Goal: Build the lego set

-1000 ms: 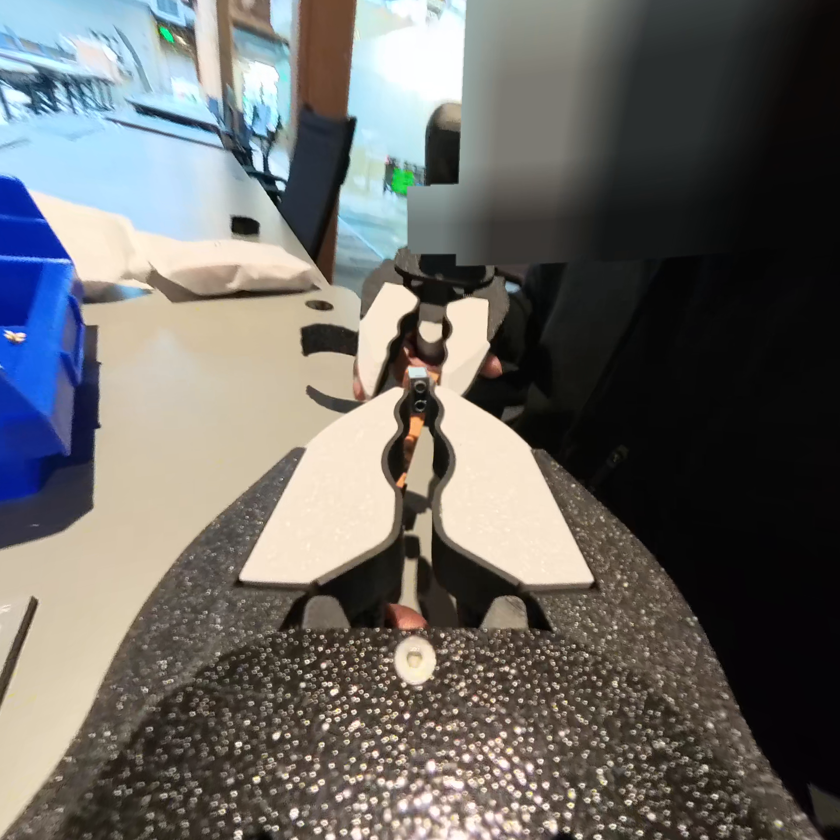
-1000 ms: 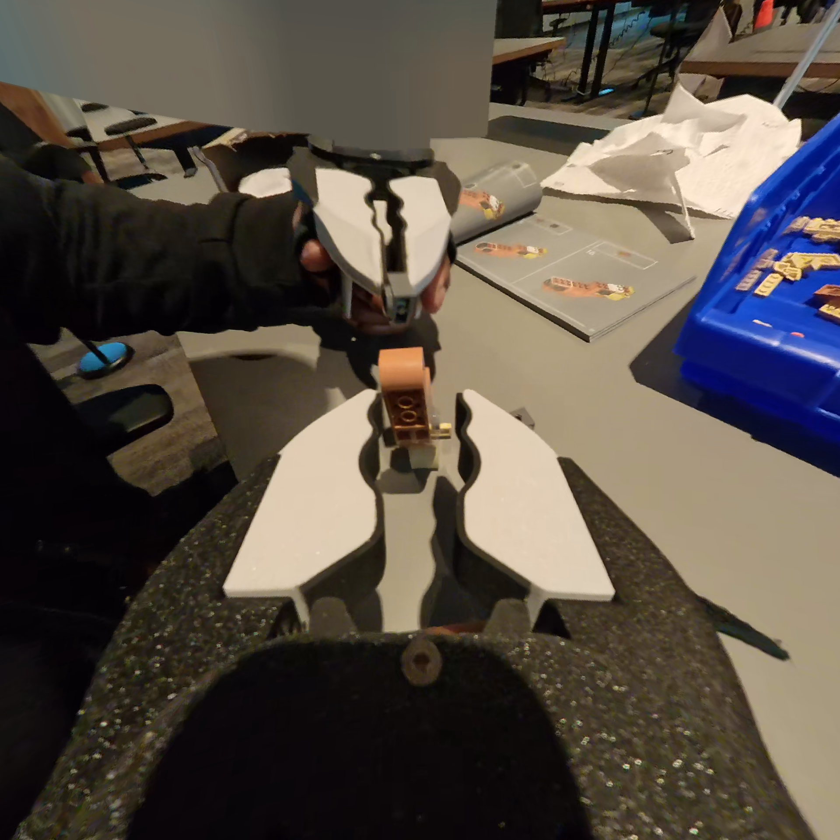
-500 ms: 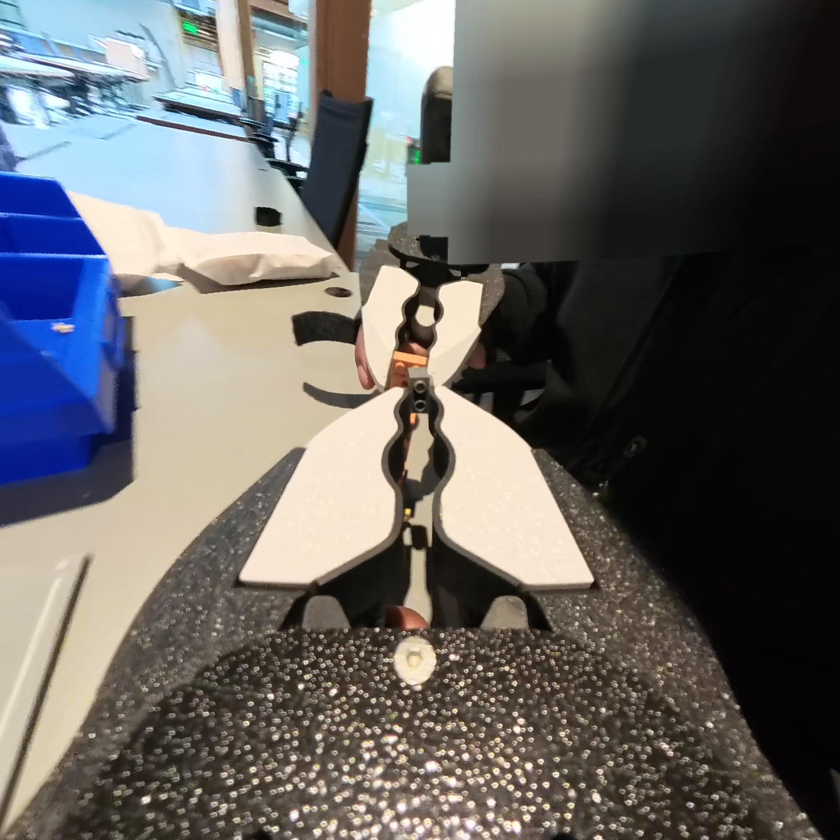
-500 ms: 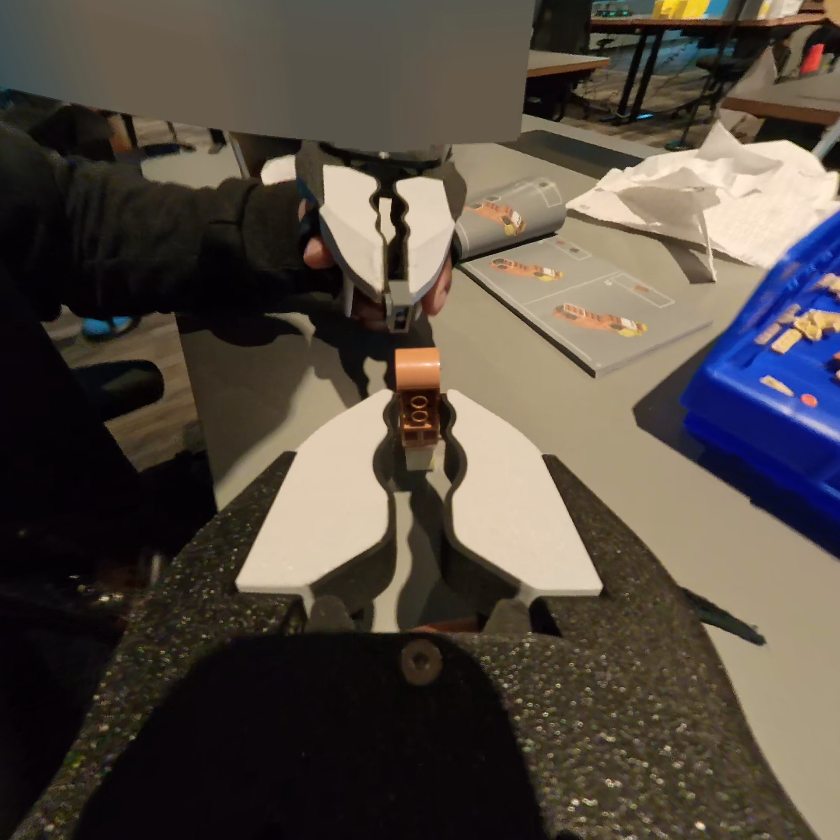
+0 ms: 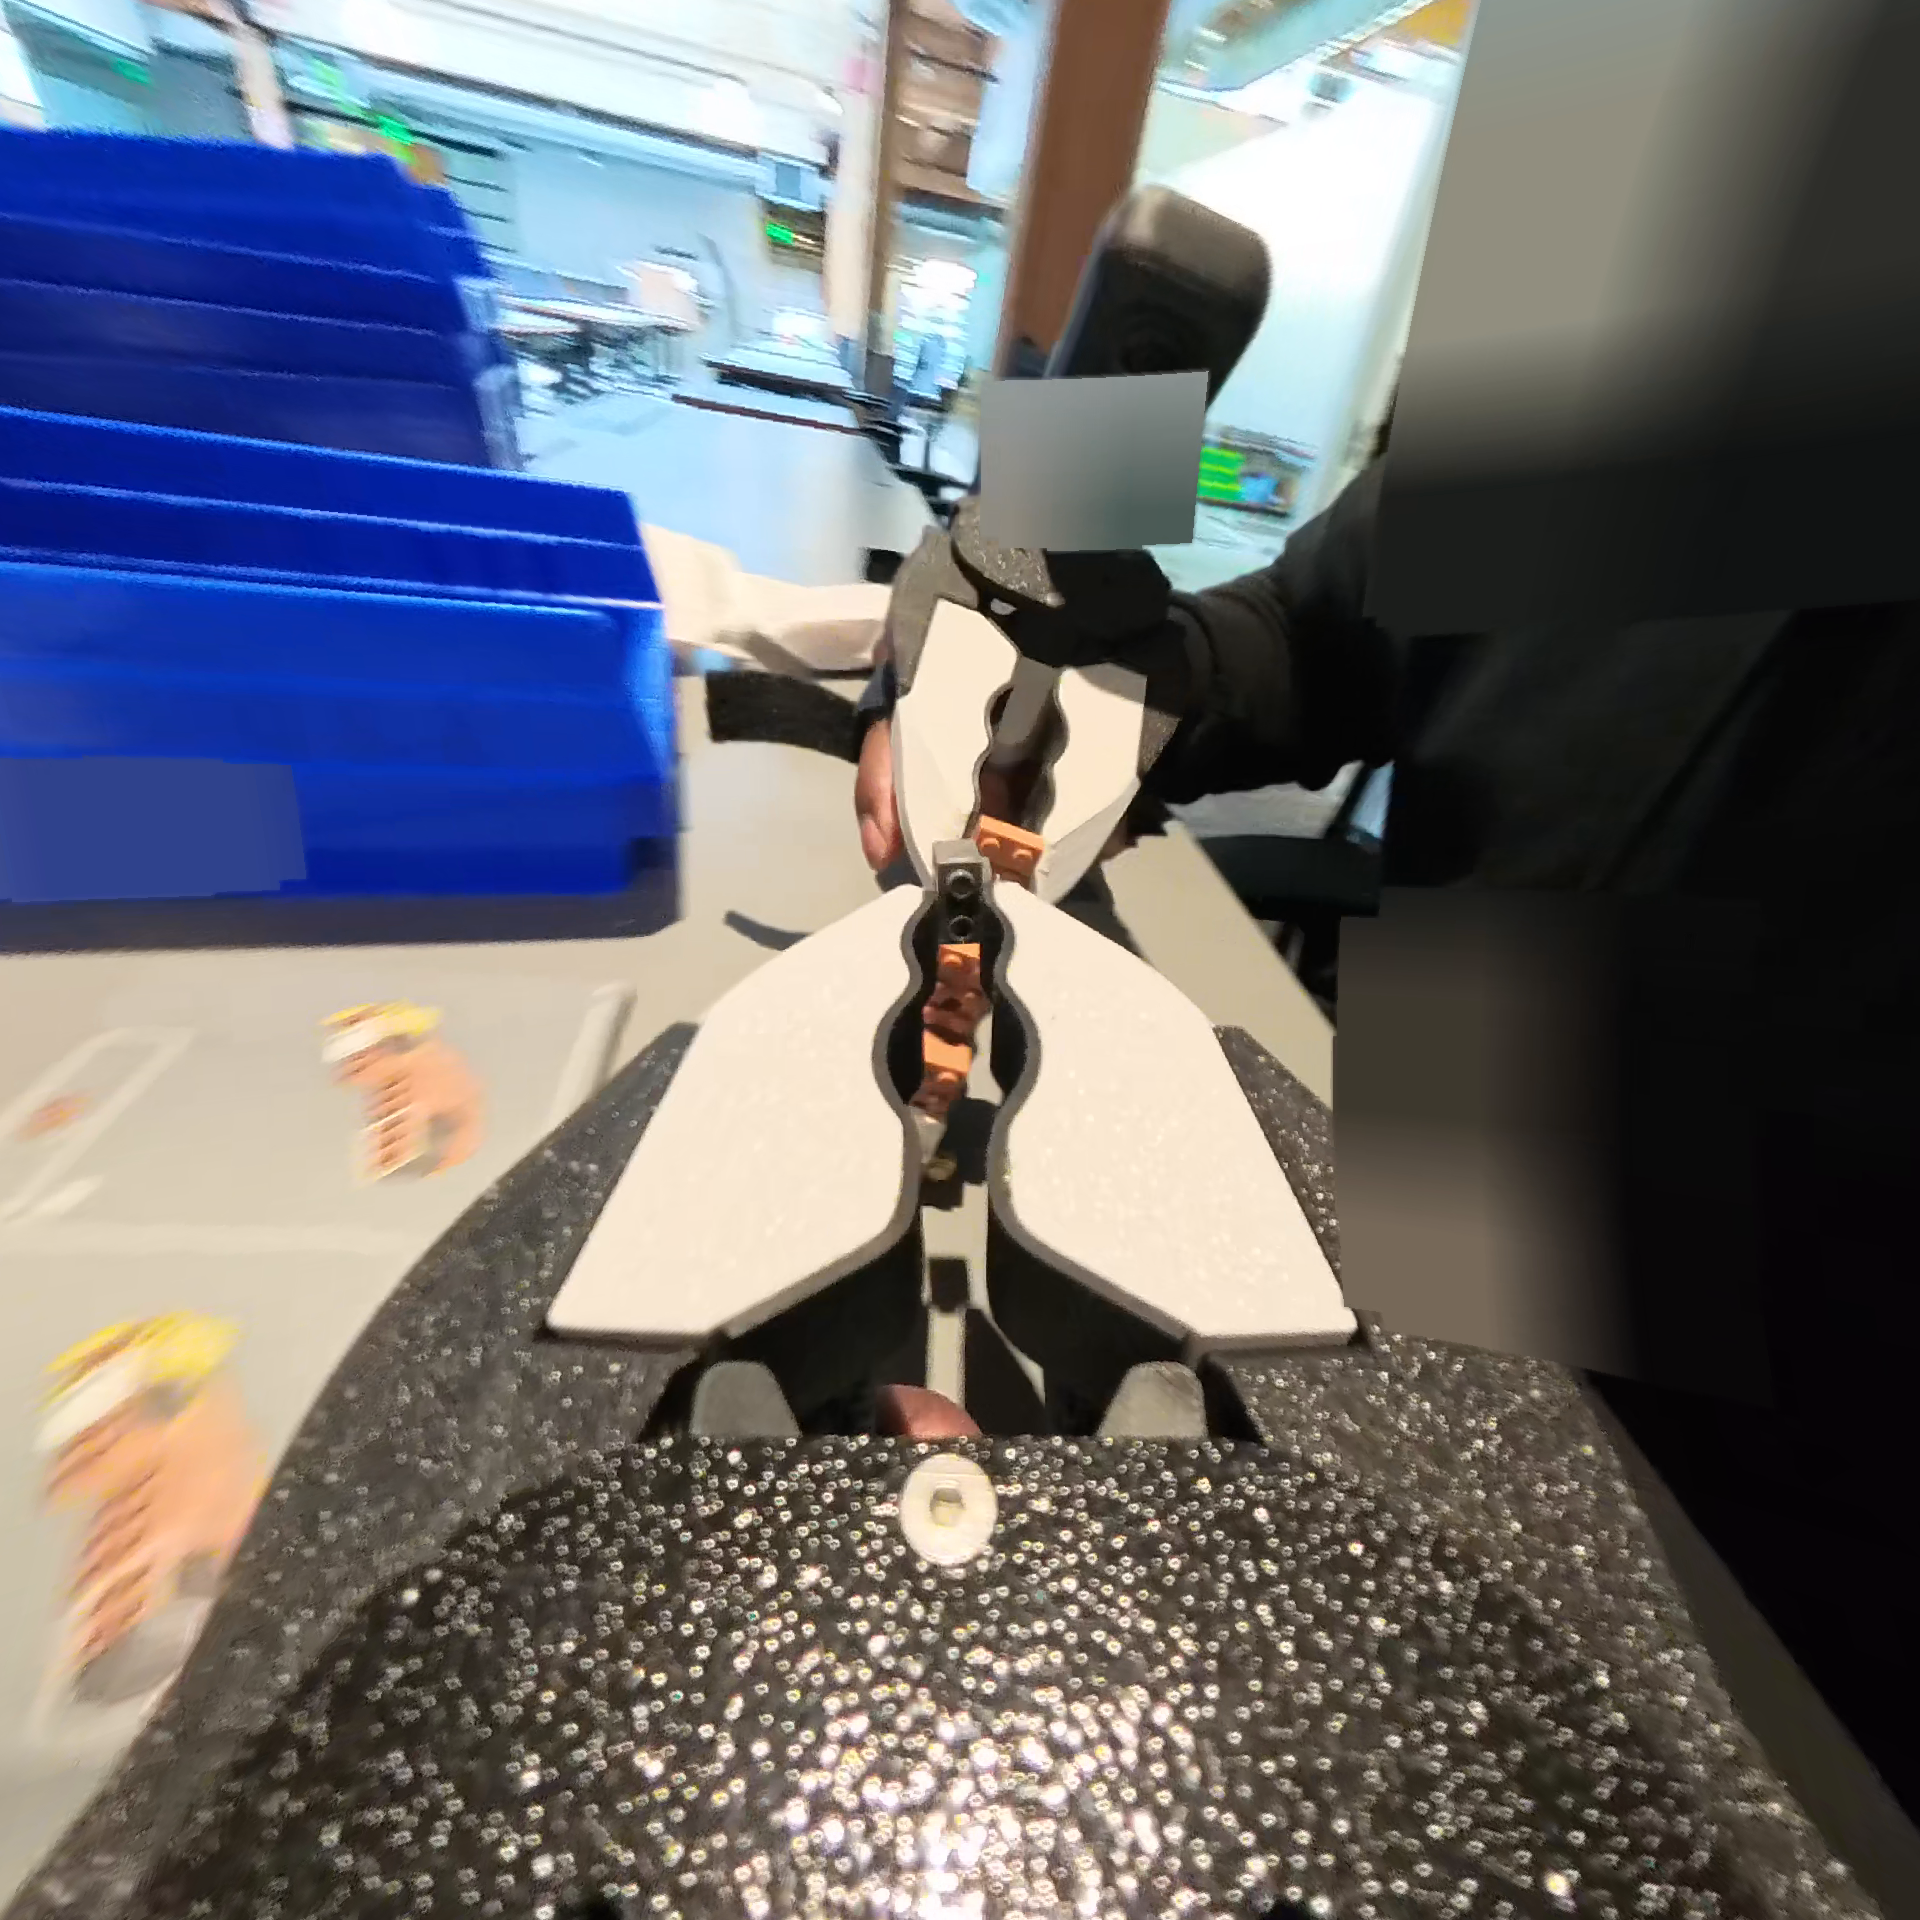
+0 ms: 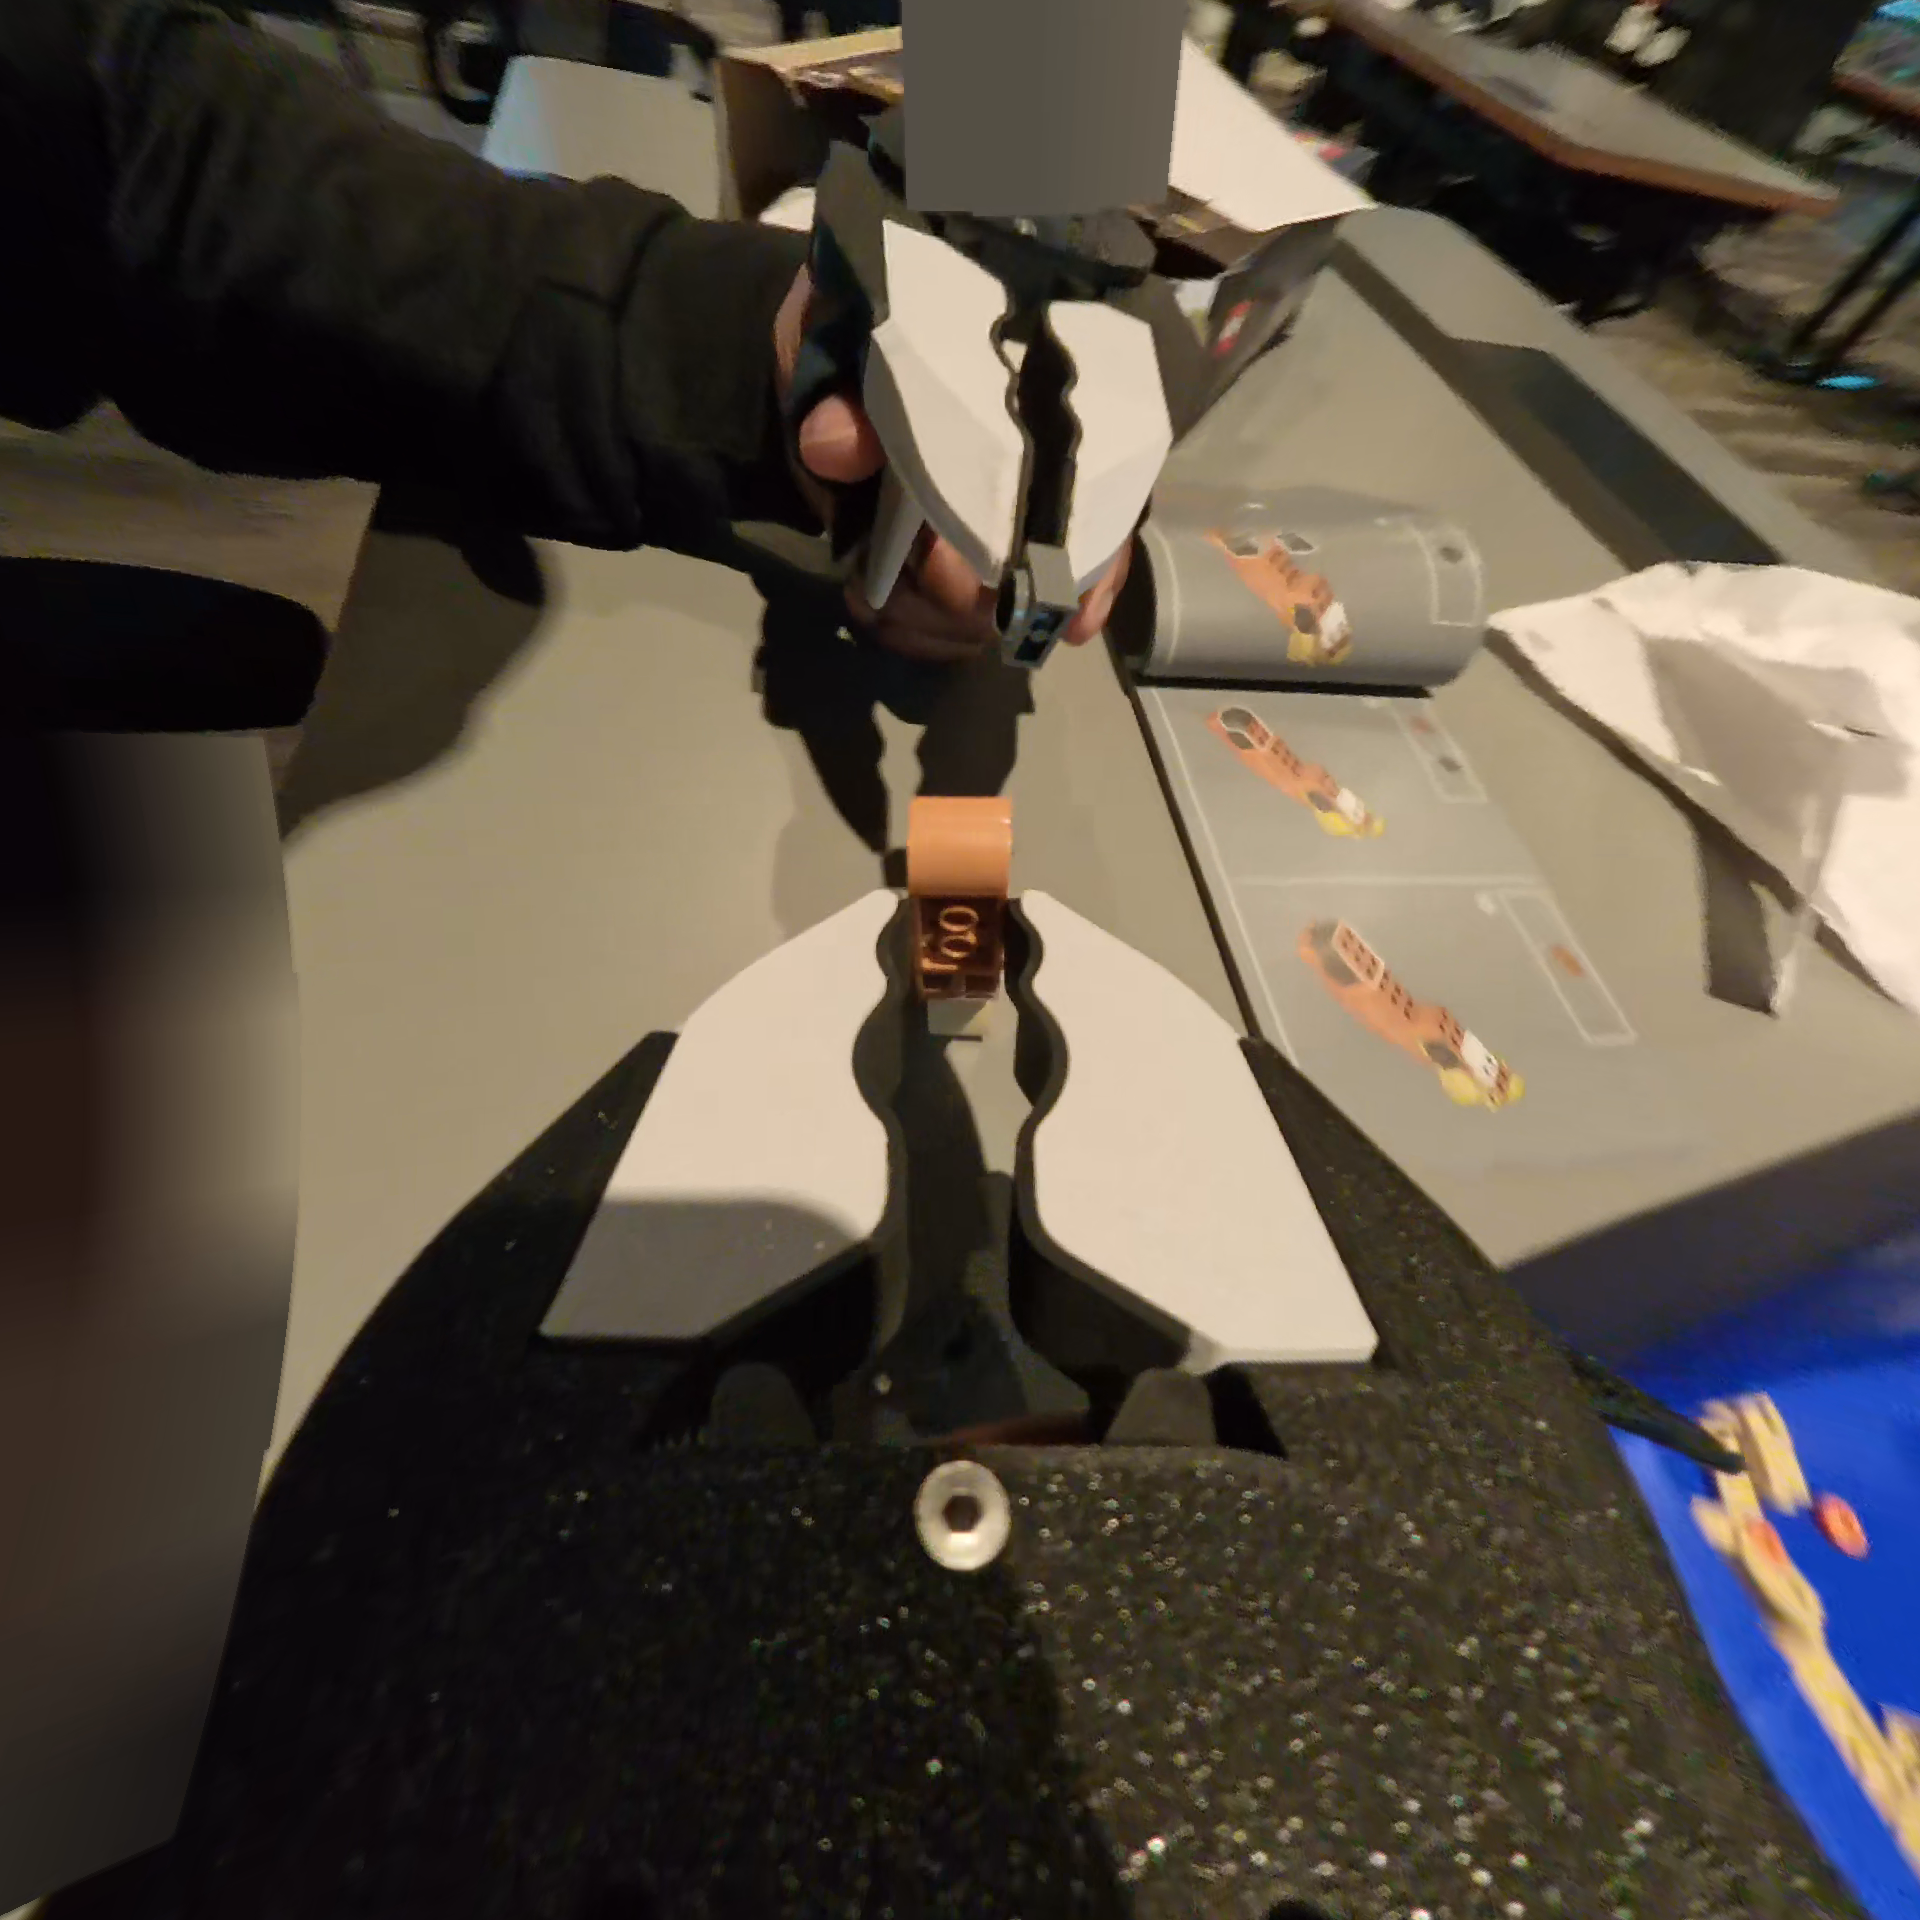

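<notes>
My left gripper is shut on a small grey lego piece with black holes, held at the fingertips. Orange pieces show through the gap between its fingers; I cannot tell whether they are held. My right gripper is shut on an orange brick with a grey piece under it. The two grippers face each other tip to tip above the grey table, a short gap apart. The left gripper with its grey piece shows in the right wrist view, the right gripper in the left wrist view.
An open instruction booklet lies right of the grippers, also blurred in the left wrist view. A blue parts bin stands beyond it, its near corner in the right wrist view. Crumpled white paper lies behind. A person's black sleeve is on the left.
My right fingers have closed on the orange brick. Both grippers have swung round over the table, so the bin and the booklet now fill more of the views. The left gripper stays shut.
</notes>
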`<action>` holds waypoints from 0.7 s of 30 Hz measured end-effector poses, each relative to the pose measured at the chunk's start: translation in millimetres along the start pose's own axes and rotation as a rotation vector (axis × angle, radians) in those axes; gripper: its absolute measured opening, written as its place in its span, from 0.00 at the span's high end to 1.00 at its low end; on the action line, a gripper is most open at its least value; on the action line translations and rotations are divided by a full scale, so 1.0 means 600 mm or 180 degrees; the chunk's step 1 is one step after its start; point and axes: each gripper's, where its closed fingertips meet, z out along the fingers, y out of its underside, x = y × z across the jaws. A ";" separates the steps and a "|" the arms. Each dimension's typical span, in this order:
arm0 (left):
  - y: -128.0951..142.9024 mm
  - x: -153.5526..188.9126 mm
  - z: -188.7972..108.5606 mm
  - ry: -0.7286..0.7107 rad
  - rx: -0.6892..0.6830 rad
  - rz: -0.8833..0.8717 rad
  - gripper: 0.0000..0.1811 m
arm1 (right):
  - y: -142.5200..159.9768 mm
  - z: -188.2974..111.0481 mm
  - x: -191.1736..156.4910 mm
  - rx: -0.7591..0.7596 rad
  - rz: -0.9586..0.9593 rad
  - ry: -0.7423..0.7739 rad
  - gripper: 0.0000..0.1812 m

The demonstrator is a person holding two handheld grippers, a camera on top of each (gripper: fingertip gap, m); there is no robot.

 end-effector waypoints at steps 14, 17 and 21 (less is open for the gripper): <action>0.001 -0.018 -0.007 -0.0202 -0.0020 -0.0017 0.97 | 0.007 0.029 0.043 -0.0003 0.0327 -0.0429 0.91; 0.002 -0.018 -0.006 -0.0199 -0.0038 -0.0026 0.97 | 0.010 0.031 0.044 -0.0019 0.0303 -0.0405 0.91; 0.004 -0.021 -0.005 -0.0212 -0.0064 -0.0059 0.97 | 0.006 0.035 0.044 -0.0024 0.0272 -0.0395 0.91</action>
